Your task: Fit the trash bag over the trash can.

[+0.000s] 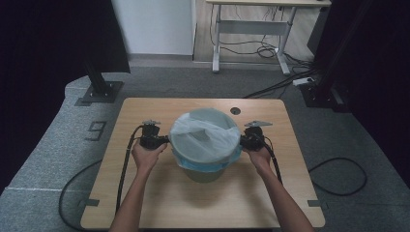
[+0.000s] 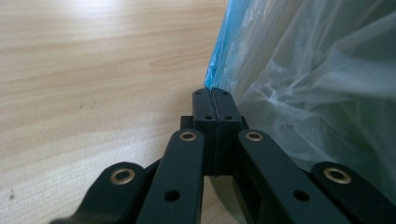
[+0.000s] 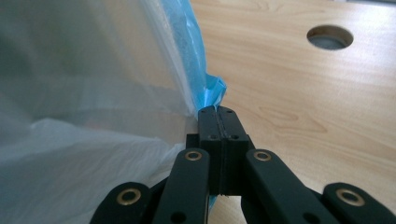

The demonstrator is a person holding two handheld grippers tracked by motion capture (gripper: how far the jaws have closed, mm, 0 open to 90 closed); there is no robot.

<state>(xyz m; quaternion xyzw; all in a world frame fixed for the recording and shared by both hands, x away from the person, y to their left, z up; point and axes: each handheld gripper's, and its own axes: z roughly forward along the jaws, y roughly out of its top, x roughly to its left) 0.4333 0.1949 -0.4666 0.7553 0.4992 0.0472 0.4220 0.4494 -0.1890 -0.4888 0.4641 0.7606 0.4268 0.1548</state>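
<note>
— Fingers first: are both pairs clamped on plastic? On the left gripper (image 2: 215, 95) the black fingertips (image 2: 205, 105) are pressed flat together, with the blue edge of the bag liner (image 2: 322, 84) running right into their tips.

— Same on the right gripper (image 3: 218, 114): its jaws are clenched, and a crumpled blue fold of the liner sits caught at their tip. From above, we have the left gripper (image 1: 164, 140) at nine o'clock of the bin (image 1: 205, 173) and the right gripper (image 1: 244, 140) at three o'clock, each against the rim.

— And the bin itself stands at the middle of the table (image 1: 159, 193), a little to the six o'clock side of the round cable hole (image 1: 235, 110).

— Right. The liner (image 1: 205, 137) is draped over the mouth, its white film bulging up and the blue hem hanging outside the rim on the near side.

— So we judge the step in hand is spreading that hem around the rim. How do we do it well?

— We should pull outward and down evenly, both sides together, so the bin does not slide or tip toward one hand.

— Gently, too. That film looks thin; a sharp tug could tear it at the pinch points.

— And we should keep the grips near the hem rather than gathering extra film, since the far edge looks loosely settled.
</note>
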